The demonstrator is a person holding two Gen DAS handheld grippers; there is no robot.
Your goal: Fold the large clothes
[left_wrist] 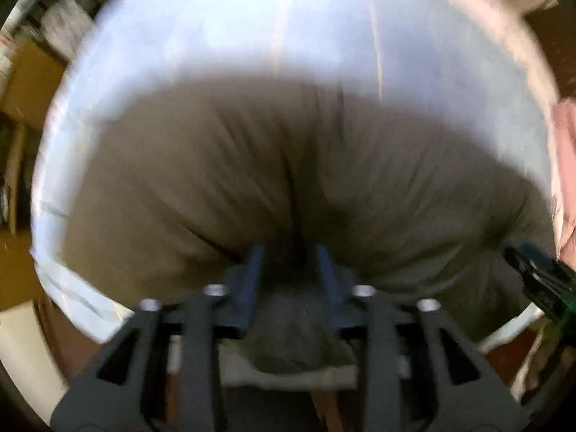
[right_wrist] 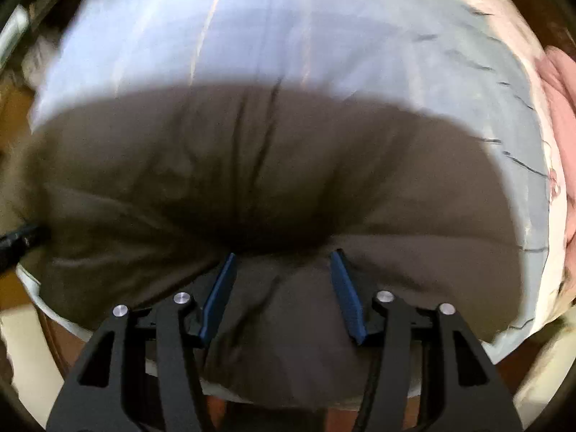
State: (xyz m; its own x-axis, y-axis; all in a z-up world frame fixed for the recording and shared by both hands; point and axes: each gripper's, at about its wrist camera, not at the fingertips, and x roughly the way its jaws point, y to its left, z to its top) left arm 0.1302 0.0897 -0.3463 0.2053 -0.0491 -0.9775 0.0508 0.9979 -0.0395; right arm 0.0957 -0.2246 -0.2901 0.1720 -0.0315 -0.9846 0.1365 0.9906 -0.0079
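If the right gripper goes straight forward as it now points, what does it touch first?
Most likely the brown garment: it bunches right ahead of the right gripper, whose fingers stand apart around the cloth. Depth is unclear in the blur.

Garment (left_wrist: 295, 165) spread on sheet (left_wrist: 252, 28), covering near part of it; sheet runs on behind and out to both sides. Left gripper (left_wrist: 289, 252) at near edge of garment, fabric bunched btwn its fingers, a flap hanging below. Right gripper (right_wrist: 284, 255) likewise at near edge, fingers apart w/ a fold btwn them. Each gripper at the edge of the other's view: right one at far right in left wrist view, left one at far left in right wrist view. Second bundle of cloth (right_wrist: 558, 108) beside sheet on right. Boxes (left_wrist: 32, 82) off to left, beyond sheet edge.
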